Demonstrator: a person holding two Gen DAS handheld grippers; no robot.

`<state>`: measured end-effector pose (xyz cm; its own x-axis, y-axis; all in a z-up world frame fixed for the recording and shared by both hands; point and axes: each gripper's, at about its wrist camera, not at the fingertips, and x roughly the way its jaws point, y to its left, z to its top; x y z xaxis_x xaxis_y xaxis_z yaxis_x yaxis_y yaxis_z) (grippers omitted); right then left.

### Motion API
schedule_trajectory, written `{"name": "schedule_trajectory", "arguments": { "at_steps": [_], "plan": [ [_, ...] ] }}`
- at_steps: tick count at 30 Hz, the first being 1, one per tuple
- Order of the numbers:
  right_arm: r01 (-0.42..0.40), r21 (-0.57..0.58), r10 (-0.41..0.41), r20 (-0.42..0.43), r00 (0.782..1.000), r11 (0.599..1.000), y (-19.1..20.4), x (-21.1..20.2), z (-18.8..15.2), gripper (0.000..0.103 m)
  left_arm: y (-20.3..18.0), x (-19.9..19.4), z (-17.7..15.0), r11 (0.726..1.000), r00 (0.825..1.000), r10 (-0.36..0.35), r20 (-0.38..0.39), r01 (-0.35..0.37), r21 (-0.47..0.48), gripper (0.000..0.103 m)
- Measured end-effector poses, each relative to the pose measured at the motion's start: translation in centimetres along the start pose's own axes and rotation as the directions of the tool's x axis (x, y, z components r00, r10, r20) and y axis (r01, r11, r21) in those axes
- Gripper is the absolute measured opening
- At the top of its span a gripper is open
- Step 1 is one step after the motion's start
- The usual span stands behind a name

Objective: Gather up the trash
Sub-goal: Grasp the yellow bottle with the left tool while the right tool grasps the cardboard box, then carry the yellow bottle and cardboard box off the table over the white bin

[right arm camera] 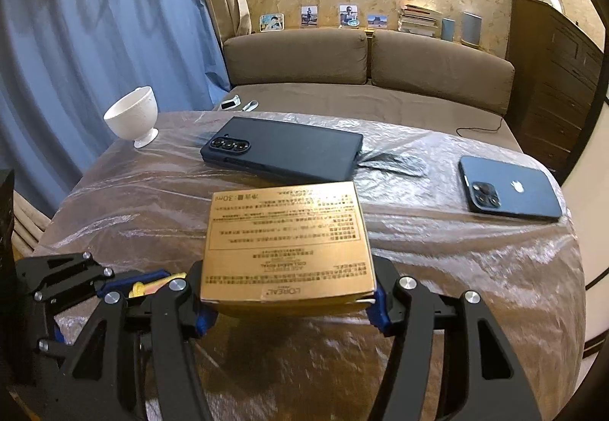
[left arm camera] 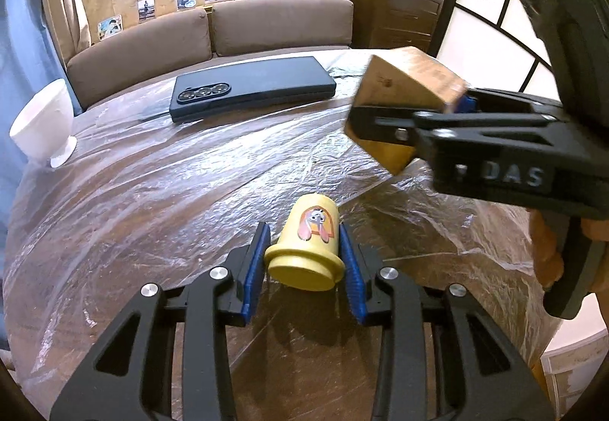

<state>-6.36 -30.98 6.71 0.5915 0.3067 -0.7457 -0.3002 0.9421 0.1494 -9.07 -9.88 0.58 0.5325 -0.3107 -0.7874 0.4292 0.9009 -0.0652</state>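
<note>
The gold carton [right arm camera: 287, 242] carries "L'OREAL" near its closest edge and "30ml" at its far corner, both printed upside down from the right wrist camera; the smaller lines of print are too fine to read. The right gripper [right arm camera: 289, 310] pinches this carton between its blue pads, jaws spread about as wide as the box, which is held clear above the plastic-covered surface [right arm camera: 475, 268]. Seen from the left wrist, the same gripper [left arm camera: 453, 109] at 2 o'clock shows raised letters "DAS" on its black body.

The left gripper [left arm camera: 304, 257] has its jaws partly open around a small yellow cup [left arm camera: 308, 242] lying on its side on the surface, a cartoon dog face printed on its wall. The right pad looks to touch the cup; the left pad stands just beside it.

At 11 o'clock lies a dark phone [right arm camera: 283, 152] with three camera lenses. At 3 o'clock in the right view lies a blue phone [right arm camera: 512, 192] with an Apple logo. A white footed cup [right arm camera: 133, 116] stands at 10 o'clock.
</note>
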Motion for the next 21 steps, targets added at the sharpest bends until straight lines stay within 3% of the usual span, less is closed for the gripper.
{"name": "schedule_trajectory", "arguments": {
  "at_steps": [21],
  "plan": [
    [-0.038,0.073,0.042,-0.05,0.998,0.997,0.6,-3.5,-5.2,0.059,1.5,-2.0,-1.9,0.999,1.0,-0.004,-0.001,0.004,-0.041,0.038]
  ]
}}
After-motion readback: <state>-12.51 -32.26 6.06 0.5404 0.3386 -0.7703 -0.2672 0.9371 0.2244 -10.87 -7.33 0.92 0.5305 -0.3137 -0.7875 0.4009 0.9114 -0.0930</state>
